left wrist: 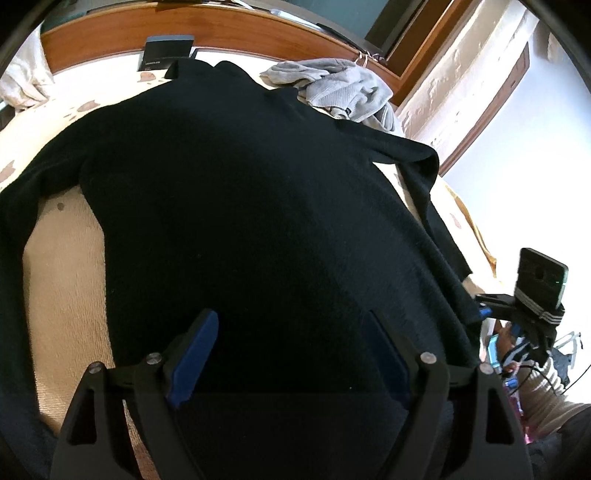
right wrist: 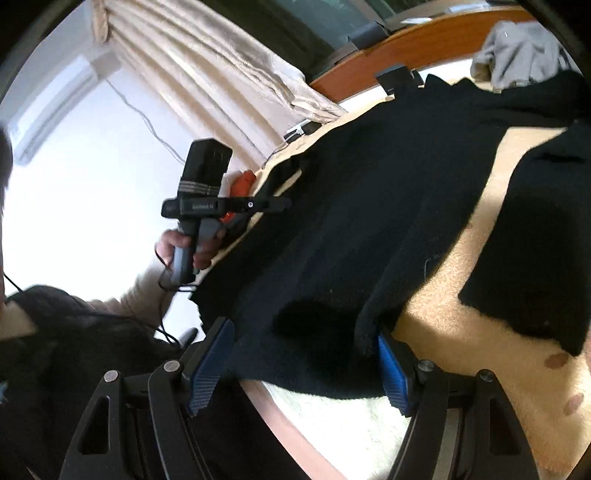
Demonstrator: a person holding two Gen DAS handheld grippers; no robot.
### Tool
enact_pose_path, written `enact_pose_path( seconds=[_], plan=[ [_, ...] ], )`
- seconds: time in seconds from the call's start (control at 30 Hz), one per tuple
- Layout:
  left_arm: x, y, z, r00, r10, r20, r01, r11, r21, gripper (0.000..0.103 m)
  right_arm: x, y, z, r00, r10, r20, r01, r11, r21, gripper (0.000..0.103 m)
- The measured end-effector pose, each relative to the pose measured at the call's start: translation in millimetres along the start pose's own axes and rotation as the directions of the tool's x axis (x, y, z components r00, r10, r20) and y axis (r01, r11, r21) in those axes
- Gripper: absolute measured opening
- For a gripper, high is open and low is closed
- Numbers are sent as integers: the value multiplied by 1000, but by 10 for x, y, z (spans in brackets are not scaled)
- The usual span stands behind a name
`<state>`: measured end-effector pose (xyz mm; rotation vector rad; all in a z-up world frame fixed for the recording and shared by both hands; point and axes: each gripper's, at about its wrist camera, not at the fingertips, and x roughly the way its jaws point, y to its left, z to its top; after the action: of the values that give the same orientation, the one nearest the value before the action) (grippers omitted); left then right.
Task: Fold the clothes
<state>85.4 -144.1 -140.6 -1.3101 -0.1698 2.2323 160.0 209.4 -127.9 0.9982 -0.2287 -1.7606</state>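
A black sweater (left wrist: pixel 240 192) lies spread flat on a cream blanket (left wrist: pixel 62 280) on the bed, with its neck toward the headboard. My left gripper (left wrist: pixel 291 317) hangs over the sweater's hem with its blue pads (left wrist: pixel 195 354) far apart and pressing on nothing. At the hem's right corner, my right gripper (right wrist: pixel 304 328) straddles the black fabric (right wrist: pixel 332 280). A folded edge rests against its right pad (right wrist: pixel 393 369), while the left pad stands clear. One sleeve (right wrist: pixel 535 240) lies out to the right. Each view shows the other gripper side on: the left (right wrist: pixel 273 204) and the right (left wrist: pixel 484 306).
A crumpled grey garment (left wrist: pixel 332 88) sits near the wooden headboard (left wrist: pixel 221 33), beside a black box (left wrist: pixel 166 51). Beige curtains (right wrist: pixel 221 66) hang at the bed's side. A hand (right wrist: pixel 184 247) and light sleeve hold the left gripper. An orange object (right wrist: pixel 243 184) lies by the bed edge.
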Motion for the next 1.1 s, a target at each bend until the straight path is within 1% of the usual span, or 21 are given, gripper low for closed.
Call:
enact_pose_path(
  seconds=[0.03, 0.07, 0.1, 0.13, 0.17, 0.23, 0.27, 0.3, 0.4, 0.43, 0.47, 0.53, 0.57, 0.63, 0.67, 0.77, 0.87, 0.9, 0.97, 1.0, 1.1],
  plan=[
    [3, -7, -2, 1000, 6, 1, -6, 1000, 4, 85, -31, 39, -9, 1000, -9, 7, 9, 1000, -1, 64],
    [9, -20, -4, 1000, 16, 0, -16, 1000, 11, 85, -64, 79, -15, 1000, -24, 13, 24, 1000, -1, 52],
    [16, -35, -2, 1000, 25, 0, -25, 1000, 19, 85, -100, 120, -14, 999, -50, 16, 50, 999, -1, 46],
    [25, -56, -3, 999, 38, -2, -38, 999, 32, 85, -142, 152, -9, 997, -67, 23, 67, 998, 4, 42],
    [37, -78, 0, 999, 50, -3, -50, 998, 46, 85, -195, 168, 1, 997, -69, 35, 68, 997, 20, 34],
    [53, -111, -7, 997, 73, -4, -72, 995, 71, 86, -312, 211, 29, 995, -65, 70, 62, 997, 46, 30],
    [64, -130, -12, 996, 85, -5, -84, 993, 84, 86, -395, 252, 61, 993, -46, 111, 41, 998, 51, 29],
    [70, -146, -18, 996, 93, -6, -92, 991, 94, 86, -478, 293, 93, 988, -28, 152, 19, 998, 55, 26],
    [70, -160, -31, 995, 103, -4, -102, 989, 104, 86, -694, 423, 195, 965, 5, 262, -21, 998, 60, 26],
    [67, -157, -34, 995, 101, -3, -100, 990, 102, 86, -735, 468, 232, 959, -11, 282, -5, 998, 59, 26],
    [61, -148, -39, 995, 97, -1, -96, 991, 97, 86, -737, 509, 261, 959, -61, 277, 48, 997, 54, 26],
    [57, -142, -47, 996, 91, 2, -91, 992, 92, 86, -688, 548, 257, 955, -176, 240, 177, 984, 17, 26],
    [56, -144, -50, 996, 91, 4, -91, 992, 93, 86, -664, 532, 238, 947, -236, 218, 241, 971, 5, 30],
    [48, -152, -61, 995, 96, 5, -97, 991, 97, 86, -639, 409, 201, 934, -308, 179, 308, 951, 28, 63],
    [38, -160, -68, 995, 102, 6, -102, 990, 101, 86, -647, 318, 170, 931, -325, 169, 321, 946, 51, 86],
    [7, -253, -92, 994, 111, 10, -111, 986, 127, 86, -679, 24, 84, 923, -346, 166, 326, 935, 136, 87],
    [-27, -369, -111, 994, 107, 15, -108, 981, 163, 86, -589, -189, 61, 939, -313, 141, 287, 941, 181, 86],
    [-39, -412, -116, 995, 102, 18, -104, 979, 177, 86, -536, -229, 64, 945, -302, 125, 279, 945, 172, 81],
    [-52, -485, -114, 995, 100, 23, -102, 973, 205, 86, -434, -272, 94, 959, -265, 99, 249, 957, 152, 76],
    [-47, -516, -109, 995, 96, 22, -99, 972, 214, 86, -375, -264, 108, 965, -243, 97, 229, 964, 135, 76],
    [-10, -571, -88, 996, 89, 17, -91, 970, 223, 86, -201, -252, 207, 988, -128, 81, 118, 986, 118, 76]
  ],
)
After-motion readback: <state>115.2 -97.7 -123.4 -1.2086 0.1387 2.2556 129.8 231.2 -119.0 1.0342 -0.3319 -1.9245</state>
